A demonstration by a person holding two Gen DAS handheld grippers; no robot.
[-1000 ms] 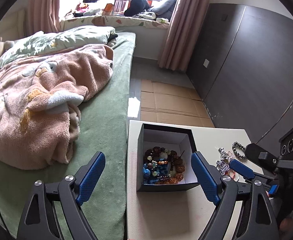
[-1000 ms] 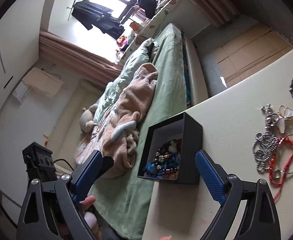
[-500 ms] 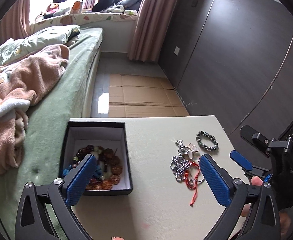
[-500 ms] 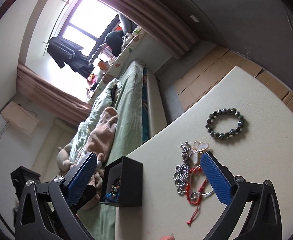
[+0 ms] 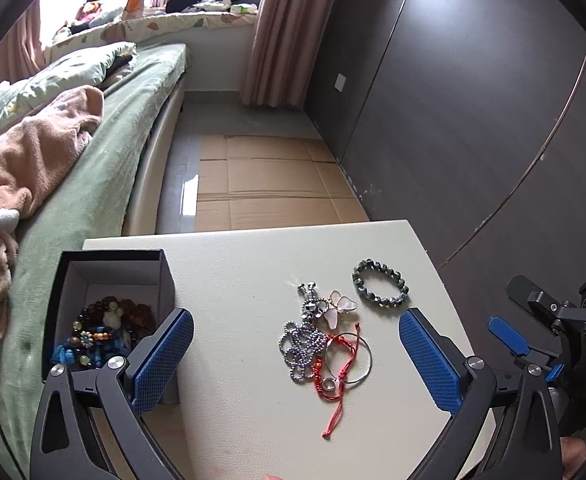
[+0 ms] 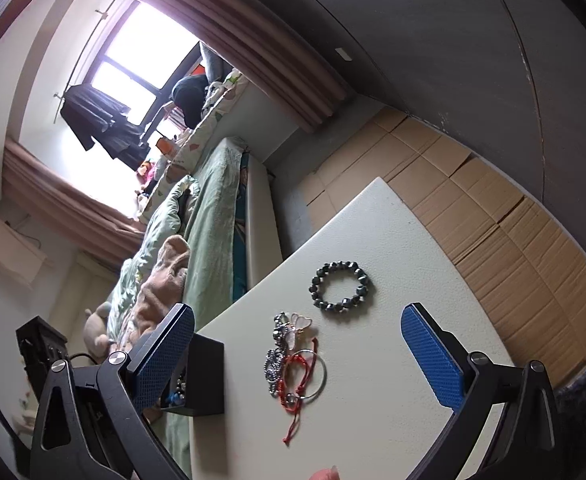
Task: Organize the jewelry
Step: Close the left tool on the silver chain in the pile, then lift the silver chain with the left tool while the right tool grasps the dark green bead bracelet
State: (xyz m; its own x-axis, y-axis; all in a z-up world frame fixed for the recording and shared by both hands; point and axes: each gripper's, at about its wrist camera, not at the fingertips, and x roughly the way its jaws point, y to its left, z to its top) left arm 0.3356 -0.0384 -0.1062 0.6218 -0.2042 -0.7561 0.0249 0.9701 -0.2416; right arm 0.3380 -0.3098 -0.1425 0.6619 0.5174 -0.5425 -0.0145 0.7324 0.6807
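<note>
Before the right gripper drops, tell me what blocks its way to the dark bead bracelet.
Nothing visible: the dark bead bracelet lies alone on the table, apart from the tangled pile; the right gripper is open above it.

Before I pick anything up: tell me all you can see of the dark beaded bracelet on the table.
The dark beaded bracelet is a closed ring of glossy, faceted grey-black beads, stone or metal by the look. It lies flat on the cream table, at the far right of the loose jewelry, apart from the tangled pile and touching nothing else. Neither gripper holds it.
</note>
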